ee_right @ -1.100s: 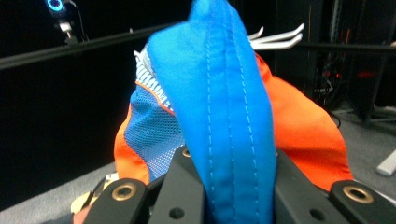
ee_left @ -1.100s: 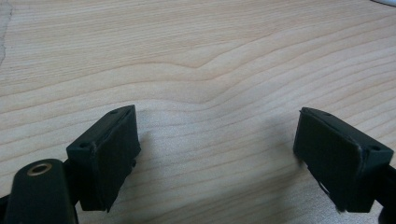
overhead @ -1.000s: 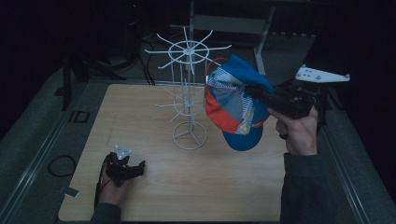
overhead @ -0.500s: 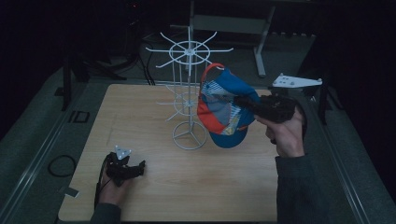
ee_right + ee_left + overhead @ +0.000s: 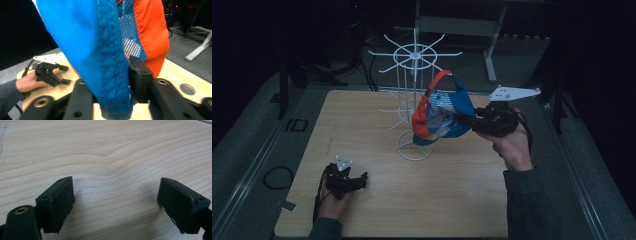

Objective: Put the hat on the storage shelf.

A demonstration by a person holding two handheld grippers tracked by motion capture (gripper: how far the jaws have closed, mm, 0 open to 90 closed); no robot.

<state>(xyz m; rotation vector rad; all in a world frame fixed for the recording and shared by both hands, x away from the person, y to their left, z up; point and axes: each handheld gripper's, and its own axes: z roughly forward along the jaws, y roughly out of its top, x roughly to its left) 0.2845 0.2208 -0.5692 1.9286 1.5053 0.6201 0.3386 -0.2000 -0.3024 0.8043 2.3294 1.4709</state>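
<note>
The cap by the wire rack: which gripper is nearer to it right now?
Right. The right gripper has the cap between its jaws beside the wire rack; the left gripper rests on the table, well off.

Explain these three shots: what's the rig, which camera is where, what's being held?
No robot here: a person holds handheld two-jaw tongs in each hand. The high view looks down on the light wooden table. On it stands a white wire display rack. The right tongs carry a blue, orange and white mesh cap beside the rack. Their own camera shows the blue fabric between the black jaws, which have just been opening; whether the pads still press on it is unclear. The left tongs rest near the table's front. Their camera shows open jaws over bare wood, nothing between them.
</note>
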